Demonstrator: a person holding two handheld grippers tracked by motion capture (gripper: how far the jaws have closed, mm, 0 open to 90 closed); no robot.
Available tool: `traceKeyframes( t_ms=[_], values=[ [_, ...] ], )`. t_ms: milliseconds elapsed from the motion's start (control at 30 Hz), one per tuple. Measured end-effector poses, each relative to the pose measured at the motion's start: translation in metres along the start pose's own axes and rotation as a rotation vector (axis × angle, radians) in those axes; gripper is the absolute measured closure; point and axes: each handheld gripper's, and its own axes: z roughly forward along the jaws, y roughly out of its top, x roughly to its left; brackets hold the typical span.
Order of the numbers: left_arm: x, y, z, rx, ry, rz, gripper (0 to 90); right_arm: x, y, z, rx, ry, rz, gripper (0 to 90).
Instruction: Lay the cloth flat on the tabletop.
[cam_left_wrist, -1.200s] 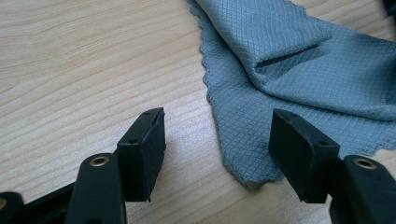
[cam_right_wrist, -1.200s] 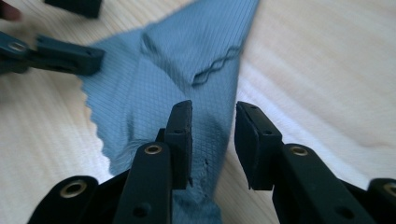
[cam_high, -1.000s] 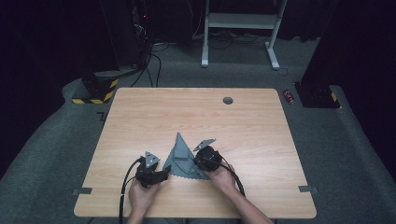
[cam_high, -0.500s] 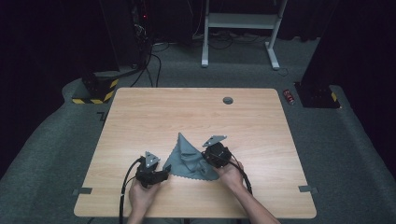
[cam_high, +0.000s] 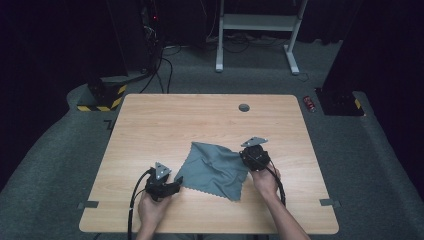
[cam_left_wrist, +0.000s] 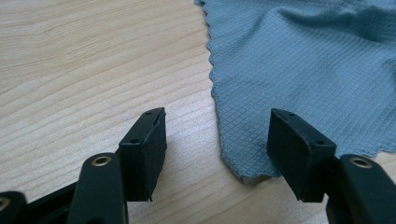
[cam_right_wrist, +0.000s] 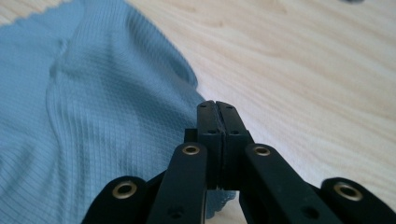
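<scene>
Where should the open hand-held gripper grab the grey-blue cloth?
Probably the near corner of the grey-blue waffle-textured cloth, lying flat between the left hand-held gripper's open jaws. Come in low along the light wooden table so one jaw slides under the zigzag edge.

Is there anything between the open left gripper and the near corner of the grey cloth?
Nothing visible does. The left gripper stands open with the corner of the grey cloth already lying between its jaws on the bare wooden table; no other object is near it.
</scene>
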Motion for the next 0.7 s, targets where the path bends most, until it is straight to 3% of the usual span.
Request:
traceKeyframes(
  t_ms=[133,300,433,500,600,633,700],
  values=[
    [0.000,0.000,0.000,0.000,0.000,-0.001,38.3,0.003,-0.003,0.003,0.009,0.027,-0.009,75.9],
    [0.000,0.000,0.000,0.001,0.000,0.000,38.3,0.007,0.008,0.014,0.000,0.037,0.020,62.7],
    [0.000,0.000,0.000,0.001,0.001,-0.001,38.3,0.008,0.012,0.034,0.055,0.060,0.045,59.5],
    [0.000,0.000,0.000,0.001,0.001,-0.001,38.3,0.010,0.010,0.044,0.099,0.074,0.046,61.1],
    [0.000,0.000,0.000,0.001,0.001,-0.001,38.3,0.012,0.009,0.045,0.104,0.098,0.043,76.6],
    [0.000,0.000,0.000,0.001,0.001,-0.001,38.3,0.013,0.010,0.045,0.107,0.095,0.024,83.7],
    [0.000,0.000,0.000,0.001,0.001,-0.001,38.3,0.016,0.011,0.042,0.090,0.084,-0.014,87.8]
  ],
)
